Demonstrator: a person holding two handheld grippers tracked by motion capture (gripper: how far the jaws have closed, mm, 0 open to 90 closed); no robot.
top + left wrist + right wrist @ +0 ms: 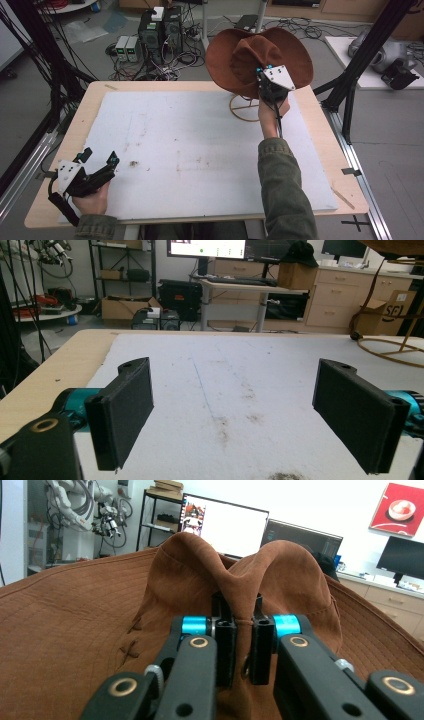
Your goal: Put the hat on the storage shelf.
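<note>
Left gripper: your left gripper [97, 159] rests at the near left corner of the white mat [200, 150], low over it, pointing toward the far right. In the left gripper view [235, 410] its two black jaws stand wide apart with nothing but bare mat between them.
Mat: it covers most of the wooden table [85, 107] and carries brown smudges near the middle; one dark spot [134, 163] lies just beside your left gripper.
Stand: a thin wooden ring stand [245, 107] sits on the far right part of the mat, under the hat; its ring base also shows at the right edge of the left gripper view [395, 347].
Hat: the brown wide-brimmed hat [240, 55] is up above the stand at the far right, tilted so its crown faces you.
Right gripper: your right gripper [265, 82] is raised at the hat's crown. In the right gripper view [242, 647] the jaws are nearly together, pinching a fold of the crown fabric [235, 595] between the pads.
</note>
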